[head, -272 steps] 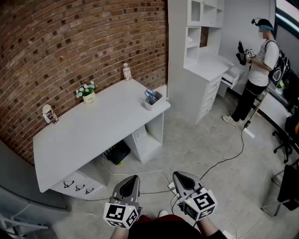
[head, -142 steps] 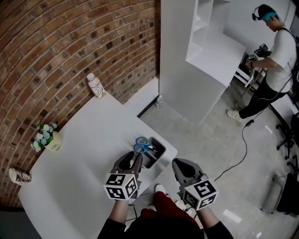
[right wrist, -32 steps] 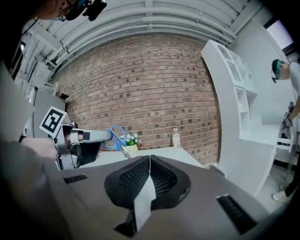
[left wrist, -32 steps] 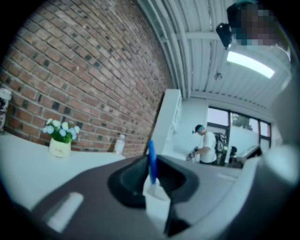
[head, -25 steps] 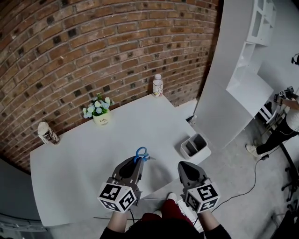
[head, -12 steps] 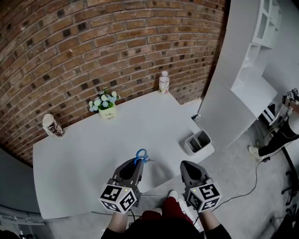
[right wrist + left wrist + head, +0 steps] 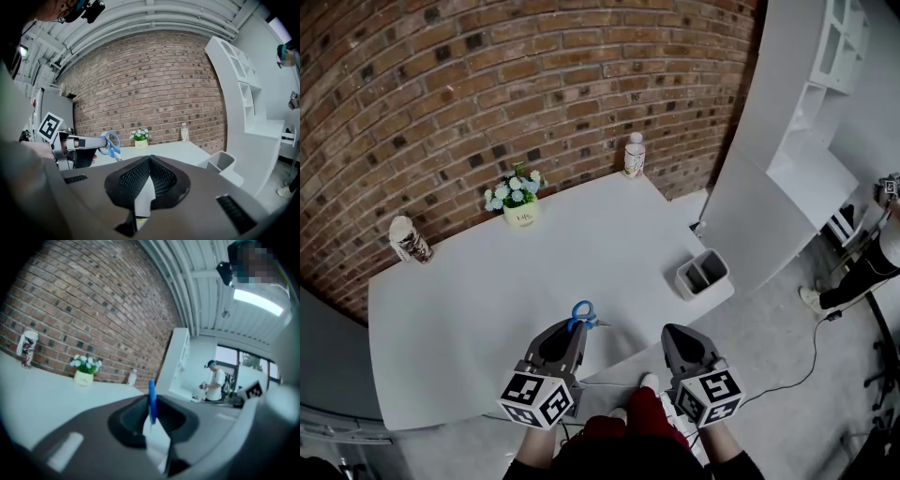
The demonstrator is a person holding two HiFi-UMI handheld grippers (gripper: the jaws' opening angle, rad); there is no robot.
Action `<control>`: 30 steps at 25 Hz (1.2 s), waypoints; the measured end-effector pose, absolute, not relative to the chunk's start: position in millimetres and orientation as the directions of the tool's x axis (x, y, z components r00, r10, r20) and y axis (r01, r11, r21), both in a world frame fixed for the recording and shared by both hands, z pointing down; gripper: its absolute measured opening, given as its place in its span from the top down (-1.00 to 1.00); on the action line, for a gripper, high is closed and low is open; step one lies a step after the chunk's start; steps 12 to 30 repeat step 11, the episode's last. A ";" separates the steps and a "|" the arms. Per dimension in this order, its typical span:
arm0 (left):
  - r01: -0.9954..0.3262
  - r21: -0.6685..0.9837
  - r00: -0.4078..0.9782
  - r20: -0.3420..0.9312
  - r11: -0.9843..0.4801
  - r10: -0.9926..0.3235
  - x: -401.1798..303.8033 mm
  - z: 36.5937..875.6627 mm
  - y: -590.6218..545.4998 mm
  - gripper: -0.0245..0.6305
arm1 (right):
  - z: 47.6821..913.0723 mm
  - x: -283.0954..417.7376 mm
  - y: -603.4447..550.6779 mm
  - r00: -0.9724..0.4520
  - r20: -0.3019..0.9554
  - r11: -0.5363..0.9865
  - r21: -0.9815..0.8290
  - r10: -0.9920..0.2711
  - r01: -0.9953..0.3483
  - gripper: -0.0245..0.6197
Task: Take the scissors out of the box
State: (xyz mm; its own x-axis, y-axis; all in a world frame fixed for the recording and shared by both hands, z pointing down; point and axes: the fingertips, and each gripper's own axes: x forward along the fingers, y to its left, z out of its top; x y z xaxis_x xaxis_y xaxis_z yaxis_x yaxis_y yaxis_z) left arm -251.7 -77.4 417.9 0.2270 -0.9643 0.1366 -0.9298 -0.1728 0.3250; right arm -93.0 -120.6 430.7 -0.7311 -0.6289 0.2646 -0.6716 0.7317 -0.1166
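Note:
The blue-handled scissors (image 7: pixel 581 312) stick out of my left gripper (image 7: pixel 577 328), which is shut on them above the near edge of the white table (image 7: pixel 487 291). In the left gripper view the blue handle (image 7: pixel 152 401) stands edge-on between the closed pads. The right gripper view shows the scissors (image 7: pixel 111 144) held in the air to its left. The grey box (image 7: pixel 703 274) stands at the table's right corner, apart from the scissors, and shows in the right gripper view as the box (image 7: pixel 222 161). My right gripper (image 7: pixel 678 330) is shut on nothing, off the table's near edge, short of the box.
A flower pot (image 7: pixel 516 199), a bottle (image 7: pixel 634 155) and a patterned cup (image 7: pixel 411 241) stand along the brick wall at the table's far side. A tall white shelf unit (image 7: pixel 797 169) rises right of the table. A person (image 7: pixel 881 258) stands at the far right.
Both grippers have drawn back a little toward the table's near edge, the left still holding the scissors. The box now lies farther from them in the head view.

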 end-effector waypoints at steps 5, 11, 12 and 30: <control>-0.929 0.333 0.222 0.153 -0.161 -0.963 -253.8 425.0 -65.3 0.78 | 435.9 -96.4 -107.7 -0.740 0.273 0.741 -0.122 -0.615 -0.661 0.90; -0.925 0.347 0.224 0.164 -0.156 -0.961 -257.9 430.5 -56.9 0.78 | 440.9 -101.7 -98.4 -0.744 0.287 0.746 -0.126 -0.604 -0.654 0.90; -0.925 0.347 0.224 0.164 -0.156 -0.961 -257.9 430.5 -56.9 0.78 | 440.9 -101.7 -98.4 -0.744 0.287 0.746 -0.126 -0.604 -0.654 0.90; -0.925 0.347 0.224 0.164 -0.156 -0.961 -257.9 430.5 -56.9 0.78 | 440.9 -101.7 -98.4 -0.744 0.287 0.746 -0.126 -0.604 -0.654 0.90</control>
